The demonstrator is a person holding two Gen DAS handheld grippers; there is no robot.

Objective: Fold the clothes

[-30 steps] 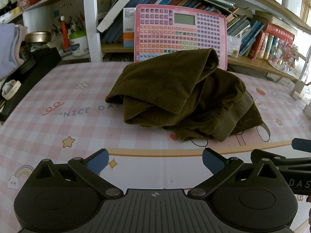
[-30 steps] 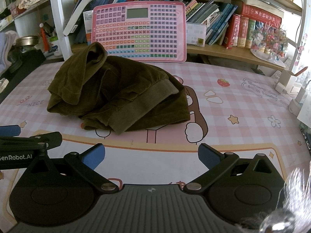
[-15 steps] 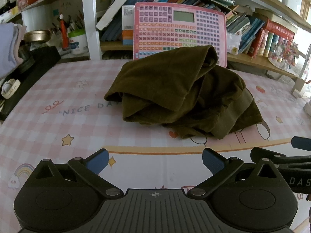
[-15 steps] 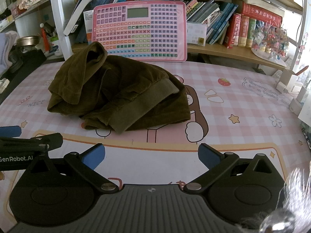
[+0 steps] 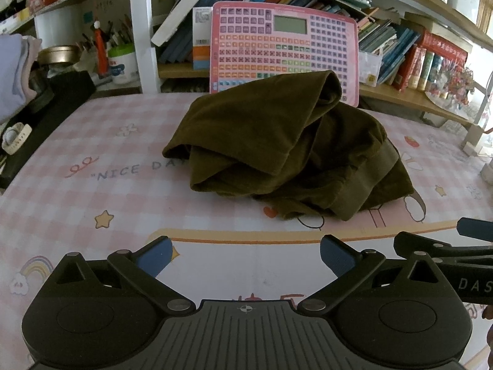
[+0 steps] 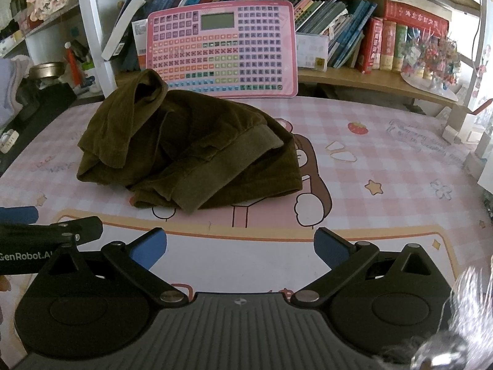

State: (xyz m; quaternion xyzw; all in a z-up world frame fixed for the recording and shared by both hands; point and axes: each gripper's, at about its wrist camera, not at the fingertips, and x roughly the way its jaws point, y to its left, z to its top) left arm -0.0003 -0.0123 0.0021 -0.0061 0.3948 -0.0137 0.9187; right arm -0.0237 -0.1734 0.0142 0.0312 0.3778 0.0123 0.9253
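Olive garment (image 5: 283,151) lay crumpled on the pink worktop (image 5: 92,191), left tool (image 5: 245,254) and right tool (image 6: 240,246) both spread apart, empty, short of it.

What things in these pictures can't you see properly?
- Olive garment: crumpled in both views, so its own folds hide what kind it is.
- Pink keyboard chart: key labels too small; the garment covers its lower edge in the left view.
- Right gripper: cut off by the left view's edge.
- Blurry shiny thing: unidentifiable, right view.
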